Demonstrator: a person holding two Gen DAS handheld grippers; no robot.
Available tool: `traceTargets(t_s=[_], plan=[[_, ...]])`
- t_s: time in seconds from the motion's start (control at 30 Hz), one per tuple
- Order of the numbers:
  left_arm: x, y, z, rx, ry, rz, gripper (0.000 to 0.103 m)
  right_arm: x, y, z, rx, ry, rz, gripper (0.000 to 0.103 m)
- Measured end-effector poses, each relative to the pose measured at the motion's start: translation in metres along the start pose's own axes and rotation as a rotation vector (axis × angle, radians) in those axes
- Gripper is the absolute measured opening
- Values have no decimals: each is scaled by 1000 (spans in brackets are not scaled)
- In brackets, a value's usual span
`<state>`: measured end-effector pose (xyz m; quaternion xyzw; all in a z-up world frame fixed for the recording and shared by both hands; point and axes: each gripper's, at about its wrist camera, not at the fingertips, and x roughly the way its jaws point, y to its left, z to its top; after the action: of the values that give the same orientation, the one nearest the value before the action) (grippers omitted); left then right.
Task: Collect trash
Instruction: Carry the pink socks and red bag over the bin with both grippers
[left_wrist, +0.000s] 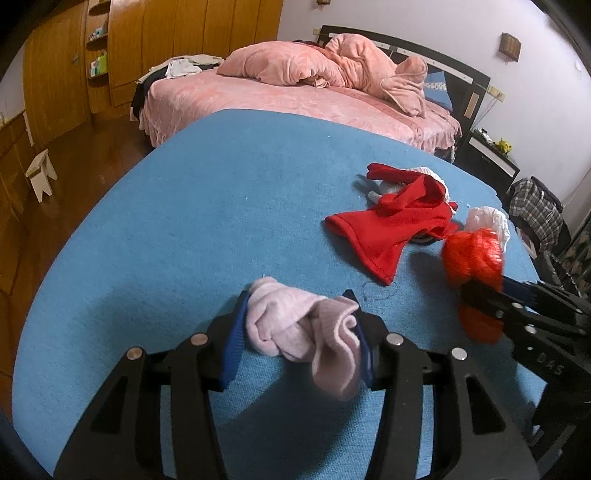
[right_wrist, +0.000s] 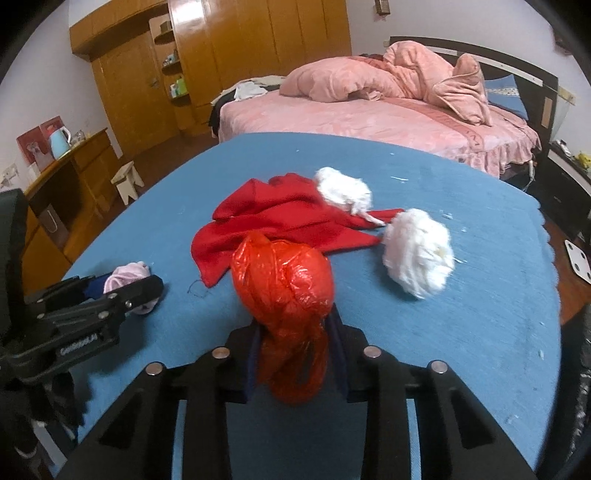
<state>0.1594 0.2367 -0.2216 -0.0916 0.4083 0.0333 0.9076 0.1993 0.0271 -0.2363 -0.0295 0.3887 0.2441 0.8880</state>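
My left gripper (left_wrist: 299, 325) is shut on a pale pink sock (left_wrist: 295, 328) and holds it just above the blue table cover (left_wrist: 184, 221). My right gripper (right_wrist: 295, 347) is shut on a crumpled red plastic bag (right_wrist: 284, 280). The bag also shows in the left wrist view (left_wrist: 472, 262) at the right. A red cloth (right_wrist: 273, 221) lies in the middle of the table. Two white fluffy wads (right_wrist: 417, 251) (right_wrist: 343, 190) lie beside and on it. The left gripper with the sock shows in the right wrist view (right_wrist: 125, 288) at the left.
A bed with pink bedding (right_wrist: 369, 110) stands behind the table. Wooden wardrobes (right_wrist: 229, 48) line the far wall. A small white stool (right_wrist: 127, 181) stands on the wooden floor at the left. A plaid garment (left_wrist: 535, 210) hangs past the table's right edge.
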Motion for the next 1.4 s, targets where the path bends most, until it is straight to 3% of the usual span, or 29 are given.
traceTargets(t_s=[0.3,0.47,0.87,1.4], plan=[[-9,-8,1,36,-35,17,46,-31,-26,-4,64,-36,-15,32],[-27,-24,1,48,-74,-9,46,-52,-40,-4,92,-72,-17,32],[-62,-95,5,129,-149,-84,46,-100,-67,-8,116,-148,-66,32],[-84,-192,-5,217,-187,-217,46,-170,-123,-34,191,-237,-163,32]])
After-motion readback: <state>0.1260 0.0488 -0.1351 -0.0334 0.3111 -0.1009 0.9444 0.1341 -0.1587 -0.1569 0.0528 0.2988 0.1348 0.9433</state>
